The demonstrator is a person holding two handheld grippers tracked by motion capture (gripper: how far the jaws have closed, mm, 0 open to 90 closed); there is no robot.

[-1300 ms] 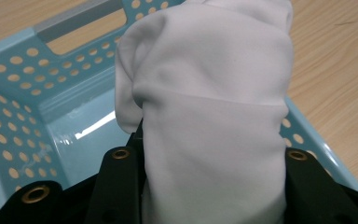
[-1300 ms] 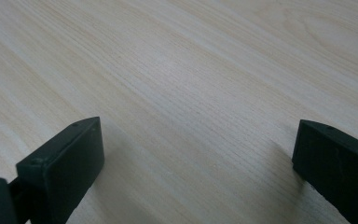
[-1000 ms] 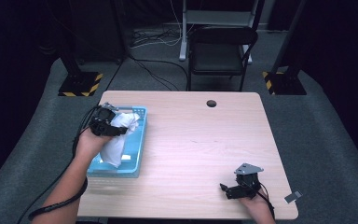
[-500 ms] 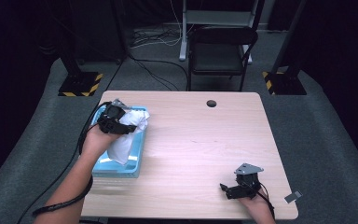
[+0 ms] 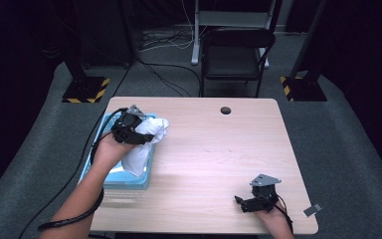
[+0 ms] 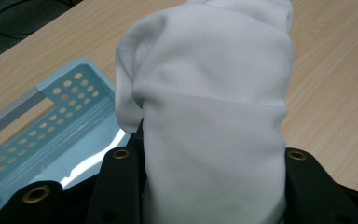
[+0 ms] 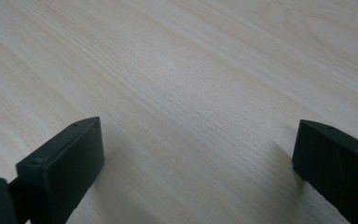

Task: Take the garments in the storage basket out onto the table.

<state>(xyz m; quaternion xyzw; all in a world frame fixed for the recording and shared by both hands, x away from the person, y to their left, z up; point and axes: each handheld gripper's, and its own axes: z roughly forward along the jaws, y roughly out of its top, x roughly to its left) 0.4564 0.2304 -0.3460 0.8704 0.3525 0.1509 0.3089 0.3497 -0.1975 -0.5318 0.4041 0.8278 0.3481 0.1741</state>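
Note:
A white cloth (image 5: 146, 142) is bunched between the jaws of my left gripper (image 5: 138, 131), which is shut on it and holds it over the right rim of a light blue perforated basket (image 5: 95, 144). In the left gripper view the white cloth (image 6: 214, 121) rises as a thick bundle between the black jaws, with the blue basket (image 6: 51, 112) at the left. My right gripper (image 5: 242, 202) rests near the table's front right edge, jaws wide apart over bare wood, open with nothing between them. In the right gripper view both black fingertips (image 7: 70, 158) stand far apart over the wood.
The wooden table (image 5: 219, 149) has a cable hole (image 5: 225, 110) near its far edge. A black chair (image 5: 236, 55) stands behind the table. A small grey tag (image 5: 312, 210) lies at the front right corner. Cables trail off the left side.
My left gripper has lifted the white cloth up and moved it away from me and to the right, from the basket's middle to its right rim. The right gripper has stayed still.

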